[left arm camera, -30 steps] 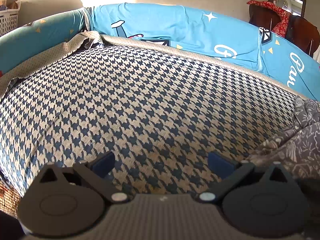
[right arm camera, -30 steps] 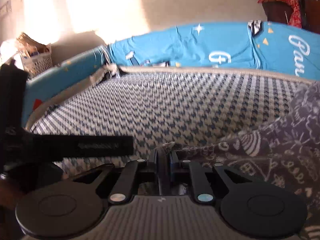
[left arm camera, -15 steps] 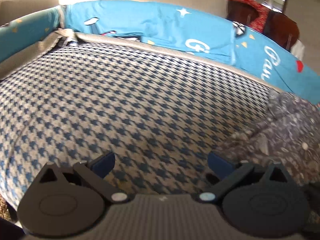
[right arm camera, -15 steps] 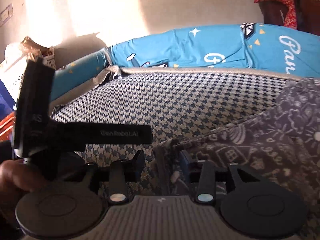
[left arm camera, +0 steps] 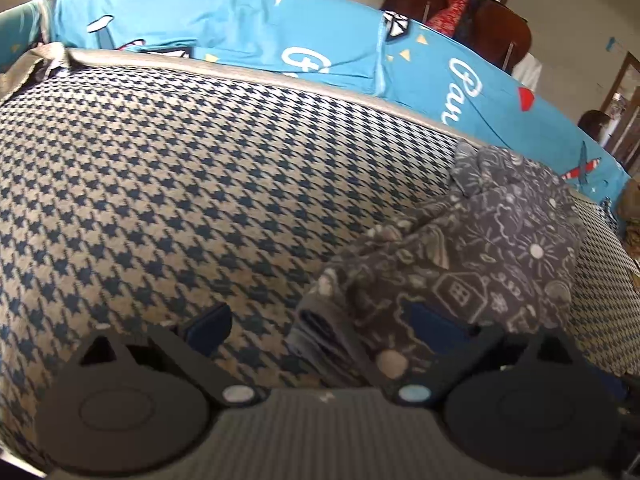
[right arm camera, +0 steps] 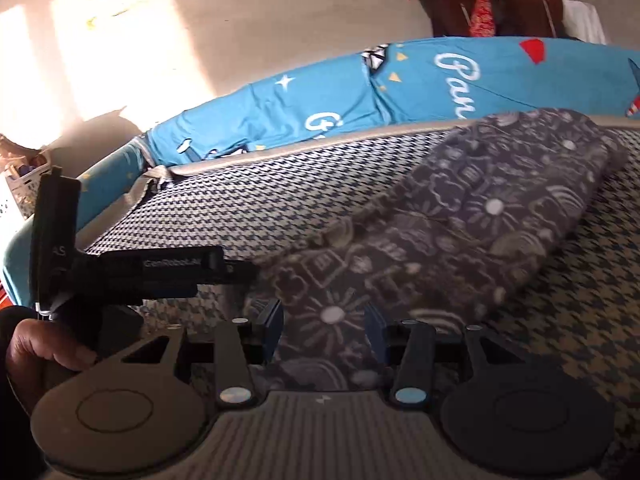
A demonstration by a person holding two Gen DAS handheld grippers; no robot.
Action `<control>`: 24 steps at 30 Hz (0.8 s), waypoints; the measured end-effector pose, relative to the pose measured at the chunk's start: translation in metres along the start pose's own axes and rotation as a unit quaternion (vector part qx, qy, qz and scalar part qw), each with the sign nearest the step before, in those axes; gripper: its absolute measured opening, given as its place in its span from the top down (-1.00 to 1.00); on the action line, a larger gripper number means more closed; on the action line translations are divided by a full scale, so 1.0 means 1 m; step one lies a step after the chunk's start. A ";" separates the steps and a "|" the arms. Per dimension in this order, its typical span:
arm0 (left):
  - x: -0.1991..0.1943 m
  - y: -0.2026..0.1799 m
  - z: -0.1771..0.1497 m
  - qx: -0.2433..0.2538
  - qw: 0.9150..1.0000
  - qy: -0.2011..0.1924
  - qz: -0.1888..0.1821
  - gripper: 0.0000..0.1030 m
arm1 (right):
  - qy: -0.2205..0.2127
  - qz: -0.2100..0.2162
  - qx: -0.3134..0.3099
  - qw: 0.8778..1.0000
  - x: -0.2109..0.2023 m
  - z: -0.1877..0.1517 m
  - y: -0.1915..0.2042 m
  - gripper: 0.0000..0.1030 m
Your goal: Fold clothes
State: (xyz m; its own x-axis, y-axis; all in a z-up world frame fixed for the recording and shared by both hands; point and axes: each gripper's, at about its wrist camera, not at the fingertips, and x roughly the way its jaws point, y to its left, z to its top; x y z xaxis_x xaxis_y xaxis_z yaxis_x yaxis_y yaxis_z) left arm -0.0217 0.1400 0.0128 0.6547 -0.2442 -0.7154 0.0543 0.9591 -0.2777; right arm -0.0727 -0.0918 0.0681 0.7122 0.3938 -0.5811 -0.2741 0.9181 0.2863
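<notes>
A dark grey garment [left arm camera: 480, 248] with a white doodle print lies crumpled on the houndstooth bed cover [left arm camera: 180, 184], towards the right. My left gripper [left arm camera: 320, 324] is wide open and closing. The garment's near corner sits between its blue pads [left arm camera: 208, 326], and neither pad presses on it. In the right wrist view the same garment [right arm camera: 460, 216] stretches away to the upper right. My right gripper [right arm camera: 324, 324] is partly open and opening, with cloth lying loose between its fingers [right arm camera: 272, 322]. The left gripper's black housing [right arm camera: 160, 270] shows at the left, by the garment's edge.
A bright blue printed sheet [left arm camera: 248, 36] hangs along the bed's far side behind a grey border. A brown chair with a red cloth [right arm camera: 480, 4] stands beyond it. A white basket [right arm camera: 20, 184] is at the far left. A hand [right arm camera: 36, 352] grips the left tool.
The right gripper has let go of the garment's edge and its jaws have spread. The left gripper has swung right, so the garment's corner now lies between its jaws.
</notes>
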 end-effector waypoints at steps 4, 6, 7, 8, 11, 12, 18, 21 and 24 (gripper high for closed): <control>0.011 -0.008 -0.002 0.011 1.000 0.017 0.000 -0.87 | 0.010 -0.013 0.041 0.999 -0.006 -0.006 -0.019 0.11; 0.017 -0.011 -0.002 0.013 1.000 0.024 -0.005 -0.86 | 0.013 -0.016 0.060 0.998 -0.008 -0.009 -0.028 0.11; 0.019 -0.012 -0.002 0.017 1.000 0.025 -0.005 -0.87 | 0.015 -0.017 0.069 0.997 -0.008 -0.010 -0.032 0.11; 0.020 -0.014 -0.003 0.022 0.999 0.025 -0.003 -0.87 | 0.017 -0.017 0.077 0.997 -0.008 -0.011 -0.035 0.11; 0.025 -0.022 -0.003 0.030 0.999 0.027 -0.006 -0.87 | 0.026 -0.013 0.096 0.995 -0.007 -0.014 -0.043 0.10; 0.027 -0.024 -0.002 0.031 0.999 0.028 -0.011 -0.87 | 0.031 -0.008 0.105 0.994 -0.006 -0.015 -0.045 0.10; 0.035 -0.035 0.000 0.037 0.998 0.027 -0.030 -0.85 | 0.056 0.037 0.185 0.980 0.006 -0.026 -0.061 -0.07; 0.036 -0.036 0.003 0.028 0.998 0.026 -0.042 -0.73 | 0.060 0.062 0.233 0.969 0.015 -0.031 -0.067 -0.08; 0.034 -0.033 0.004 0.022 0.998 0.024 -0.044 -0.64 | 0.054 0.064 0.229 0.970 0.022 -0.030 -0.062 -0.08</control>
State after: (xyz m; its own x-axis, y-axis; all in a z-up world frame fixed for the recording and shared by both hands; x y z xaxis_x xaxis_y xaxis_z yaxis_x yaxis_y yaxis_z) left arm 0.0020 0.1002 0.0000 0.6096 -0.3342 -0.7188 0.1442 0.9384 -0.3140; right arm -0.0594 -0.1391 0.0143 0.6123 0.5291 -0.5874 -0.0236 0.7549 0.6554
